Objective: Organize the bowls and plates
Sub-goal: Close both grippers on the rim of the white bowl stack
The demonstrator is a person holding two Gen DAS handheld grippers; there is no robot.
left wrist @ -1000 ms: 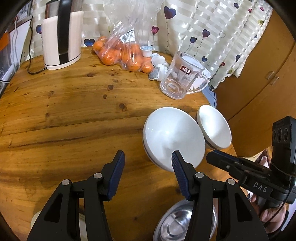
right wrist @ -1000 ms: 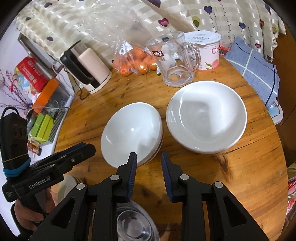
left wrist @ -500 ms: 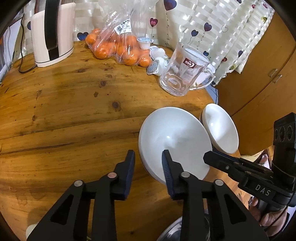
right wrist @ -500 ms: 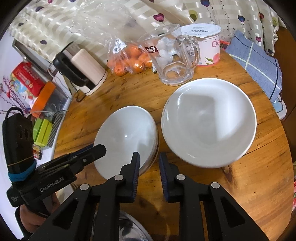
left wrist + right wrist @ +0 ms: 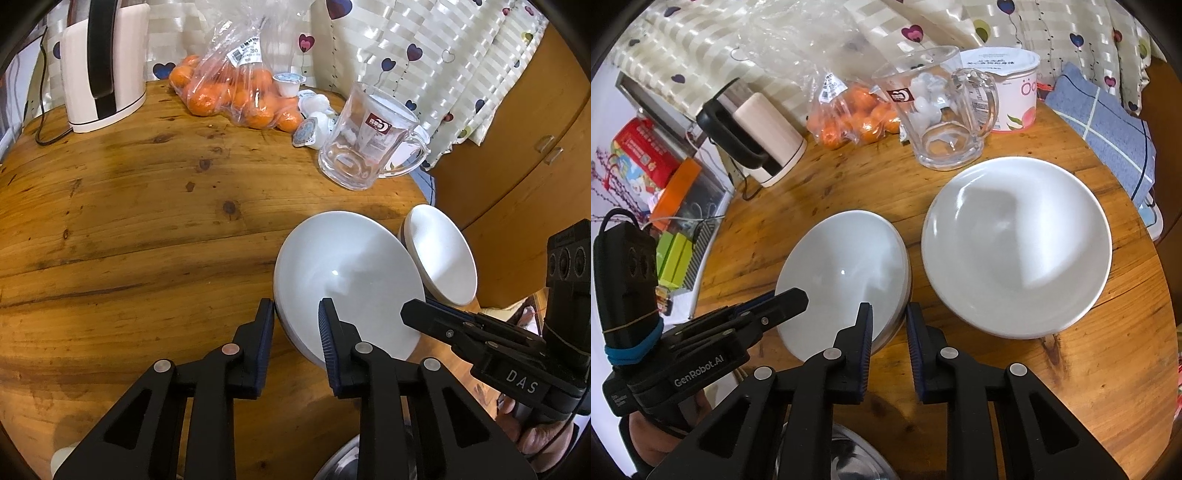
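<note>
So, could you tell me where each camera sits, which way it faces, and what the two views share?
Left wrist: on the left gripper, looking along its fingers over the wooden table toward the curtain; its jaws straddle the near rim of the stacked white bowls; the right gripper enters from the right.
Right wrist: on the right gripper, astride the same stack's rim, facing the large white plate; the left gripper enters from the left.
Shared: bowls, plate, glass mug, oranges, kettle.

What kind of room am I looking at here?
Probably a home kitchen or dining corner: a round wooden table holds white bowls, an electric kettle and a bag of oranges.
</note>
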